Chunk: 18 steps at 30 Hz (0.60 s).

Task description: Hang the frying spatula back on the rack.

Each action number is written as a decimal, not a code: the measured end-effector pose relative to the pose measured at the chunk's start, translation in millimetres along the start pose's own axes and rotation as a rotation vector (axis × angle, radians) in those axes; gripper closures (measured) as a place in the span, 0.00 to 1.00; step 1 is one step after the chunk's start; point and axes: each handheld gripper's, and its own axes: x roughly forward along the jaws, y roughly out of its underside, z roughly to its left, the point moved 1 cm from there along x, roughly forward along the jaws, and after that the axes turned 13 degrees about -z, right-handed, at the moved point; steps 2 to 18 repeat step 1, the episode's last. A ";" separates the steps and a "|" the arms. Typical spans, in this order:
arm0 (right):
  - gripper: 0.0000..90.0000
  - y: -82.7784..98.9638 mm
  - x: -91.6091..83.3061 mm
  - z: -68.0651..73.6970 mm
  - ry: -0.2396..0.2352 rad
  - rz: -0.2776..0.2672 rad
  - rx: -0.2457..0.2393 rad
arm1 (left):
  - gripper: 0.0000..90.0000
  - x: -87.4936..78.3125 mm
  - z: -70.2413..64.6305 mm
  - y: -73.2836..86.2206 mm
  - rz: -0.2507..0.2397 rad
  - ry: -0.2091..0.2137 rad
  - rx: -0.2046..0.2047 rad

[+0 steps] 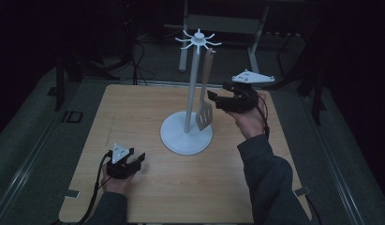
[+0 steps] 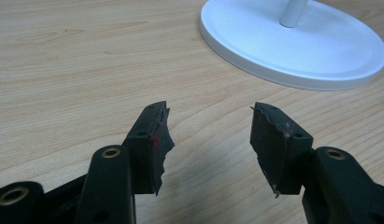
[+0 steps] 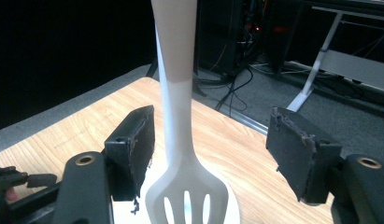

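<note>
A white utensil stand (image 1: 192,89) with a round base (image 1: 186,137) and spoked hooks on top stands mid-table. A slotted spatula (image 1: 204,110) with a tan handle and white blade hangs from one hook. My right gripper (image 1: 214,99) is open just right of the spatula; in the right gripper view its jaws stand on either side of the spatula (image 3: 176,126) neck, the left pad (image 3: 139,147) close to it, with no grip. My left gripper (image 1: 139,158) rests open near the table's front left, with bare wood between its jaws and the stand base (image 2: 297,44) ahead.
The wooden table (image 1: 134,117) is surrounded by dark floor. A metal desk frame (image 1: 227,23) and cables lie beyond the far edge. A person's sleeves come in from the bottom.
</note>
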 end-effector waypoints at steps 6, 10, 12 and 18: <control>0.36 3.0 -1.7 -2.6 0.002 0.006 -0.004 | 0.52 0.2 0.2 -0.1 0.001 -0.001 -0.002; 0.36 3.0 -1.7 -2.6 0.002 0.006 -0.004 | 0.52 0.2 0.2 -0.1 0.001 -0.001 -0.002; 0.36 3.0 -1.7 -2.6 0.002 0.006 -0.004 | 0.52 0.2 0.2 -0.1 0.001 -0.001 -0.002; 0.36 3.0 -1.7 -2.6 0.002 0.006 -0.004 | 0.52 0.2 0.2 -0.1 0.001 -0.001 -0.002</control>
